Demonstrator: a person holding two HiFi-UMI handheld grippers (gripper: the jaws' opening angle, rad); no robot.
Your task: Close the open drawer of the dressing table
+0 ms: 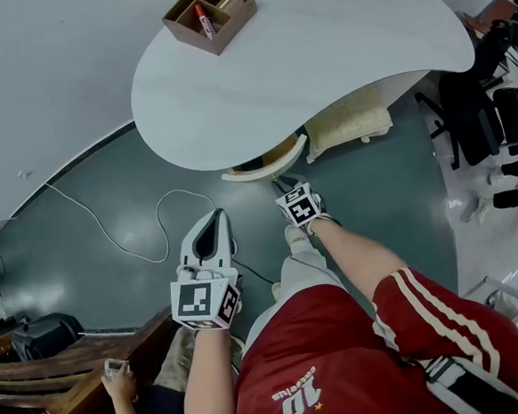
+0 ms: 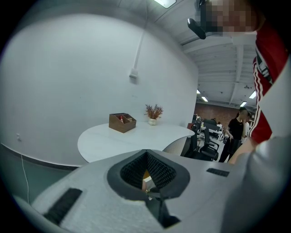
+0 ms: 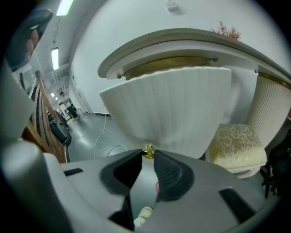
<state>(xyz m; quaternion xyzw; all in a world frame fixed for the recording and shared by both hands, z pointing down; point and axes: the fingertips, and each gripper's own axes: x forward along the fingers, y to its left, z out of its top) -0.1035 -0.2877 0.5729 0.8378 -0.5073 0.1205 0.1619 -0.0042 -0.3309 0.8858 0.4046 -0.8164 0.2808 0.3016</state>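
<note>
Landmark: white rounded-top dressing table.
- On it, far left: brown wooden compartment box; right of the box, small potted dried plant.
- Under its near edge: open white ribbed drawer, with a small gold knob on its front and the right gripper with jaws on that knob.
- Under it, right of drawer: cream cushioned stool.
- Floor, left: white cable.
- Right: black office chairs.
- Before it, apart: left gripper.

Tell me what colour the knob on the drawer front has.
Gold. The knob shows best in the right gripper view.
</note>
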